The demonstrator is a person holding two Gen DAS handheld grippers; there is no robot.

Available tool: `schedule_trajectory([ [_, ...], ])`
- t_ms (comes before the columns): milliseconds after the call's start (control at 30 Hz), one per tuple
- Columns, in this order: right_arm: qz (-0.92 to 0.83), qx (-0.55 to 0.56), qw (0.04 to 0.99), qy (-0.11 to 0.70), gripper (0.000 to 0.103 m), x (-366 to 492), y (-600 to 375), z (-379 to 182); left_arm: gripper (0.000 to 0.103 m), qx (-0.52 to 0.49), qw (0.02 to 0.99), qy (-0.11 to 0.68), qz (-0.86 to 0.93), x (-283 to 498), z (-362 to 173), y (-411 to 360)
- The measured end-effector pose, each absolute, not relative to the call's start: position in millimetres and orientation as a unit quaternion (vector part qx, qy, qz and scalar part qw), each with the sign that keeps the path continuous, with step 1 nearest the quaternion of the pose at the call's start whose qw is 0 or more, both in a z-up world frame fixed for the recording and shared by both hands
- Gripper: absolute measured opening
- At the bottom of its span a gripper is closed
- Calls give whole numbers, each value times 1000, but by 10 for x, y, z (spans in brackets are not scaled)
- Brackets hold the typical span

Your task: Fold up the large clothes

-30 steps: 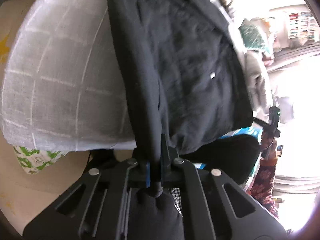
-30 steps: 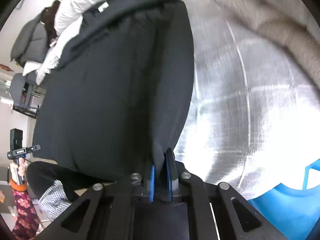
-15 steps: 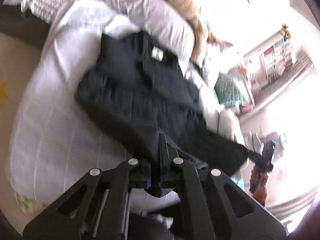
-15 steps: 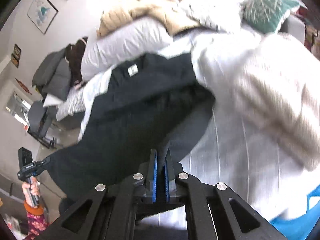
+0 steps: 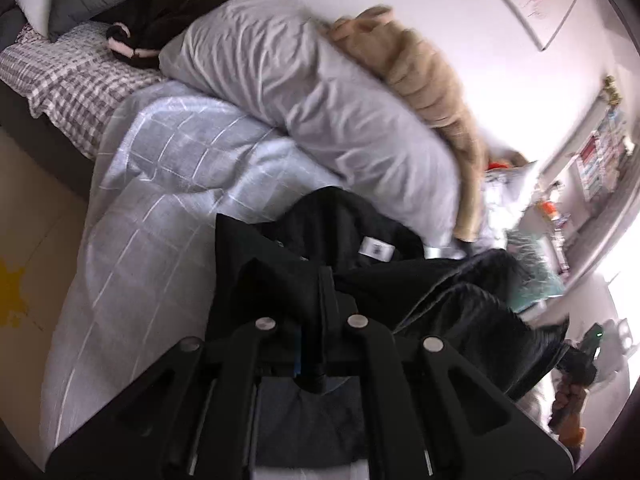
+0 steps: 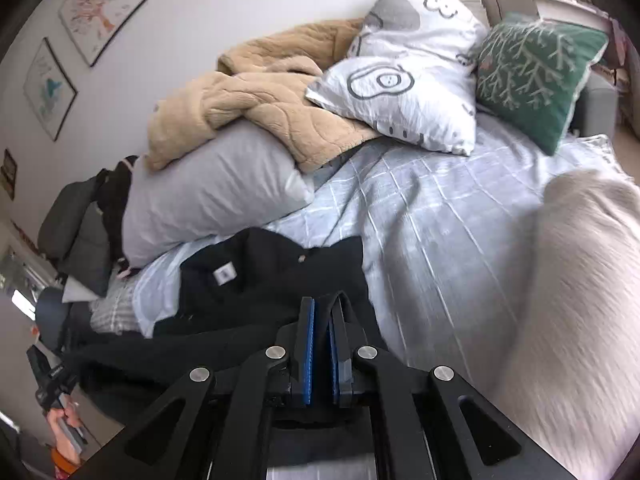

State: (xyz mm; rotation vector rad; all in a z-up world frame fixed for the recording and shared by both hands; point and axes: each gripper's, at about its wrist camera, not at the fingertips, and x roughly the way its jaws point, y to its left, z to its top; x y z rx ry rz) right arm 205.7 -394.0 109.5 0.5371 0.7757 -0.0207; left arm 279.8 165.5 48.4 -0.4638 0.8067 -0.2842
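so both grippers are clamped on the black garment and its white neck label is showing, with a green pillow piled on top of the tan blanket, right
Not quite. In the right wrist view a white patterned pillow overlaps the tan blanket; the green pillow stands further right, off it. The rest holds: left gripper and right gripper are shut on the black garment, white neck label showing.

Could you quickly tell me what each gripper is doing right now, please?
Left gripper: closed, pinching a fold of the black garment.
Right gripper: closed on an edge of the same black garment.
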Motion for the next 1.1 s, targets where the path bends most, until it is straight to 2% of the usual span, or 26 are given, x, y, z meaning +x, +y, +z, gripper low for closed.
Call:
schedule_trajectory([
  [133, -24, 268, 876, 401, 10, 2765, -3945, 643, 12, -195, 869, 442, -110, 3356, -168, 1484],
  [200, -23, 287, 865, 412, 16, 2990, -3990, 342, 15, -187, 849, 486, -94, 3536, -447, 1430],
  [300, -34, 311, 843, 438, 27, 3154, -4052, -42, 17, -204, 836, 501, -86, 3574, -545, 1454],
  [367, -31, 317, 837, 444, 31, 3167, -4098, -143, 29, -222, 832, 497, -107, 3518, -476, 1533],
  [400, -19, 324, 837, 440, 34, 3137, -4136, -143, 51, -229, 832, 492, -116, 3484, -430, 1577],
  [433, -10, 330, 837, 435, 46, 3124, -4175, -121, 70, -234, 839, 476, -122, 3425, -337, 1655],
  [467, -7, 334, 840, 428, 63, 3091, -4221, -91, 75, -240, 850, 453, -121, 3356, -236, 1739],
  [500, -9, 336, 845, 416, 70, 3027, -4285, -26, 80, -241, 857, 439, -118, 3326, -172, 1793],
  [533, -7, 339, 849, 404, 72, 2991, -4336, 24, 81, -240, 865, 423, -121, 3279, -87, 1872],
  [667, -3, 313, 865, 393, 72, 2959, -4410, 180, 81, -186, 874, 435, -112, 3355, -124, 1892],
  [900, -4, 163, 878, 451, 72, 3332, -3903, -8, 81, -119, 848, 500, -131, 3717, -615, 1590],
  [967, -20, 124, 875, 467, 72, 3513, -3778, -129, 68, -114, 850, 495, -138, 3788, -670, 1459],
  [1000, -25, 115, 872, 475, 70, 3598, -3740, -213, 58, -112, 849, 499, -129, 3805, -680, 1418],
  [1033, -27, 113, 871, 478, 55, 3656, -3714, -269, 38, -107, 856, 493, -112, 3801, -671, 1387],
  [1067, -22, 121, 871, 476, 16, 3703, -3689, -319, 24, -95, 870, 475, -90, 3774, -629, 1370],
  [1100, -12, 134, 869, 475, 11, 3738, -3667, -347, 11, -90, 887, 448, -72, 3716, -541, 1375],
])
